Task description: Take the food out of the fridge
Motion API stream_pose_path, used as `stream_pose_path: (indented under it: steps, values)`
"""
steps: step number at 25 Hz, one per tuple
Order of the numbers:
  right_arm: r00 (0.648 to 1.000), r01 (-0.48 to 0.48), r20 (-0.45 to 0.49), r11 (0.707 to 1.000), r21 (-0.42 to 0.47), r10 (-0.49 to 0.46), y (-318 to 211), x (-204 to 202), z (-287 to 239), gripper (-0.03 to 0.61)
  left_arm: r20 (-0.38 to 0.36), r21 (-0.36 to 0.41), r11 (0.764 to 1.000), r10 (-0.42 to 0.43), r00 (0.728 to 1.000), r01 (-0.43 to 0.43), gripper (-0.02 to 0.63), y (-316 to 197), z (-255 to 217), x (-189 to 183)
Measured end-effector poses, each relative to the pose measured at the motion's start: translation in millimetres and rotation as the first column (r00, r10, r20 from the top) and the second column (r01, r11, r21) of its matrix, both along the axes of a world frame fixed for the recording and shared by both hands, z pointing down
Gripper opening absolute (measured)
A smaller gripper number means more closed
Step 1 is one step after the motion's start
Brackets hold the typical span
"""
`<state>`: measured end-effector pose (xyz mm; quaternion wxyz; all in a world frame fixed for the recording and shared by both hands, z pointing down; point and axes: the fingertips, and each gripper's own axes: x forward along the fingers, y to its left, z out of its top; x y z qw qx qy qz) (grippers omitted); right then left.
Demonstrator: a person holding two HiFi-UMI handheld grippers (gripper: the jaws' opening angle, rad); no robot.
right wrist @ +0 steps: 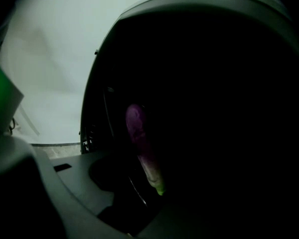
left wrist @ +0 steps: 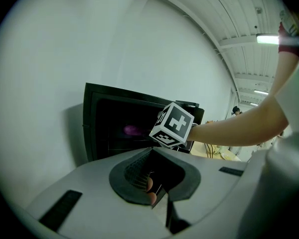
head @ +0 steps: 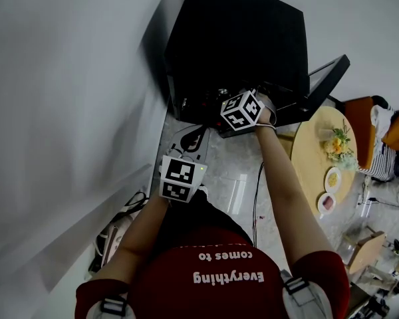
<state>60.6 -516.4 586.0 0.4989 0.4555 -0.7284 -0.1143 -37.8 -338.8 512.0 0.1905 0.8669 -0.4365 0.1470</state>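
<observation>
Inside the black fridge [head: 239,38], on the floor against the white wall, the right hand-held gripper [head: 229,100] is reached in past the open fridge door [head: 326,78]. Its own view is nearly all darkness, but a purple eggplant [right wrist: 141,143] stands out close to the camera, paling towards a green stem end that sits low, right at the jaw line. The jaws look closed on that end, though the right-hand jaw is lost in the dark, so I take the grip as likely rather than plain.

The left hand-held gripper [head: 189,141] hangs back near the person's body, well apart from the fridge. Its jaws are together with nothing between them. From its view the eggplant shows as a dim purple patch on a shelf, just beyond the right gripper's marker cube.

As for progress, the early part looks done: the door is open and a gripper is at the food. The eggplant is not yet out — it sits wholly within the cabinet. What is left is to draw it clear of the opening and set it down. The round counter [head: 312,158] to the person's right, bearing flowers [head: 337,145] and two small plates [head: 332,178], seems a fair place for it. Whether other food waits in the fridge cannot be made out.
</observation>
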Motion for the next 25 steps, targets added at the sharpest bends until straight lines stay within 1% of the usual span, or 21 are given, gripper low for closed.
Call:
stream_pose_path:
  steps: [8, 12, 20, 21, 25]
  values:
    - [0.998, 0.024, 0.061, 1.0, 0.006, -0.025, 17.1, -4.5, -4.4, 0.167, -0.012, 0.011, 1.0, 0.002, 1.0, -0.002, 0.006, 0.8, -2.7, 0.9]
    - [0.995, 0.013, 0.101, 1.0, 0.005, -0.014, 21.5, -4.1, -7.7, 0.164, -0.014, 0.02, 1.0, -0.001, 1.0, 0.001, 0.006, -1.0, -4.9, 2.0]
    - [0.99, 0.037, 0.137, 0.999, 0.016, -0.038, 29.9, -11.9, -23.4, 0.161, -0.011, 0.031, 0.999, -0.007, 1.0, 0.008, 0.006, 1.1, -10.4, 3.4]
    - [0.988, 0.039, 0.15, 0.999, 0.012, -0.04, 31.8, -13.3, -25.3, 0.161, -0.011, 0.032, 0.999, -0.008, 1.0, 0.008, 0.006, 1.5, -11.3, 3.8]
    - [0.968, 0.035, 0.251, 0.999, -0.028, -0.026, 41.4, -17.3, -30.8, 0.16, -0.009, 0.037, 0.999, -0.007, 1.0, 0.007, 0.006, 2.7, -14.9, 5.5]
